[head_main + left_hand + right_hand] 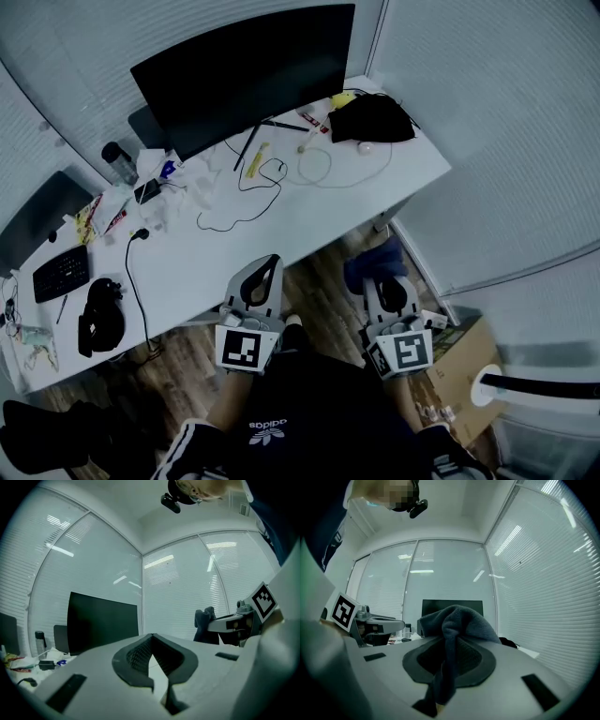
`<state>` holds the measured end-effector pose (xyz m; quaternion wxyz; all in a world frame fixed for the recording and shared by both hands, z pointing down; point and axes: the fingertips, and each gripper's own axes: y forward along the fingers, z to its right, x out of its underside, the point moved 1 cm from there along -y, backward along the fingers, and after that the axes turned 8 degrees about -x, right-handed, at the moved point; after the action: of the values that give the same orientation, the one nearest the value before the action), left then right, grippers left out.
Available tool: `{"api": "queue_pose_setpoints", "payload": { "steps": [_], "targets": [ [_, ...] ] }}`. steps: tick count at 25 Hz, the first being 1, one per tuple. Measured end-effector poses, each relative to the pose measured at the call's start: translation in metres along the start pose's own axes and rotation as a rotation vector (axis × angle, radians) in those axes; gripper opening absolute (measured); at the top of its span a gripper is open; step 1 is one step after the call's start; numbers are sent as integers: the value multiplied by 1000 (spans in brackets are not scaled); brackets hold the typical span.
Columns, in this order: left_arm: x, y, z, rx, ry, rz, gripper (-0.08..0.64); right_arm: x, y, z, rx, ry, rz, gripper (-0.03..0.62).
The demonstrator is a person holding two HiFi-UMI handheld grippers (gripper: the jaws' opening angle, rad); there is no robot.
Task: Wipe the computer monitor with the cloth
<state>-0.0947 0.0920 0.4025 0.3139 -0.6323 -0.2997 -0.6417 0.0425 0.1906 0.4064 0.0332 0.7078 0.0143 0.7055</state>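
Approach step: R claw [389,292] clamped on cloth [459,618], L claw [265,277] closed & empty, both short of desk [375,178]; next, reach fwd to monitor [244,80] w/ cloth.

White counter [206,272] across centre, slatted blinds [487,112] walling the room from 12 to 3 o'clock, wood floor [323,272] at 6 o'clock, strip-light reflections [61,550] on glass.
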Motion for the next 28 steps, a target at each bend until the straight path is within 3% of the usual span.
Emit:
{"api": "queue_pose_setpoints", "payload": {
  "steps": [13, 19, 28],
  "targets": [
    [15, 68, -35, -69, -21, -46, 5, 10, 87, 42, -64, 40, -25, 48],
    [15, 113, -61, -199, -23, -54, 5, 8, 156, 75, -183, 25, -31, 48],
    [-1, 191, -94, -415, -19, -22, 5, -26, 263, 137, -396, -32, -30, 48]
  ]
}}
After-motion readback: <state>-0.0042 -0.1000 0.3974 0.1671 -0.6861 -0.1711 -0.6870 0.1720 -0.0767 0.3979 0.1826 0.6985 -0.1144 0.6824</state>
